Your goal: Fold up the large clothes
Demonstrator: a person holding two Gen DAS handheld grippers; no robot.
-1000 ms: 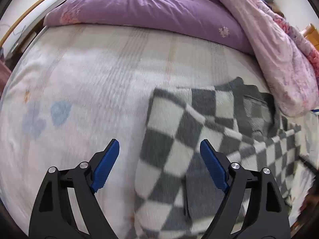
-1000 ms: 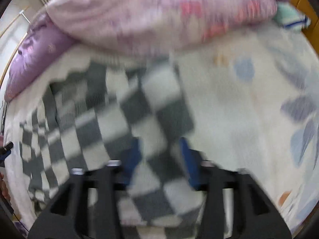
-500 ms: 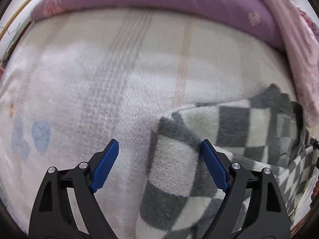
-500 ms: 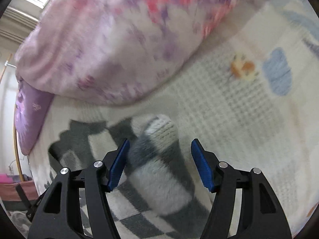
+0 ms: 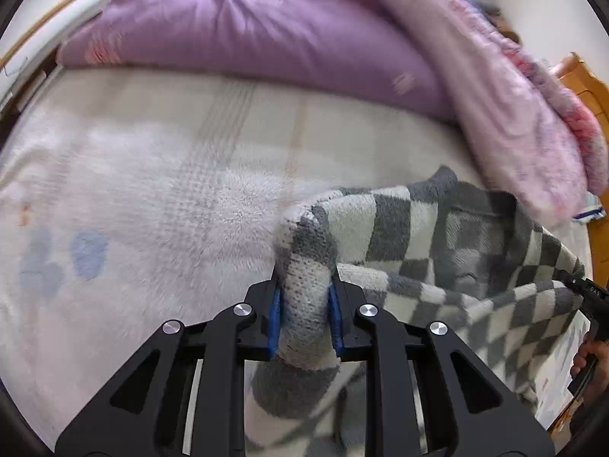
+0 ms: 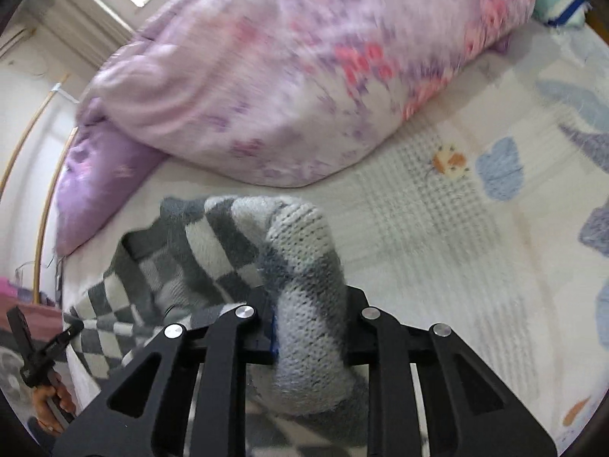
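A grey-and-white checkered knit garment [image 5: 449,243] lies on the bed, stretched between both grippers. My left gripper [image 5: 304,320] is shut on a bunched corner of it, which bulges up between the blue pads. My right gripper [image 6: 310,327] is shut on the opposite bunched corner [image 6: 304,266]. The garment hangs and sags between them [image 6: 160,282], lifted a little off the sheet. The other gripper shows at the right edge of the left wrist view [image 5: 590,297] and at the left edge of the right wrist view [image 6: 42,346].
A white fleecy bed sheet [image 5: 152,198] with blue and orange prints [image 6: 498,167] covers the bed. A purple quilt [image 5: 266,26] and a pink floral quilt [image 6: 304,76] are piled along the far side. A wooden headboard [image 5: 586,87] stands at the right.
Both grippers were open over the garment's corners half a second ago; both have now closed on them and raised the cloth slightly.
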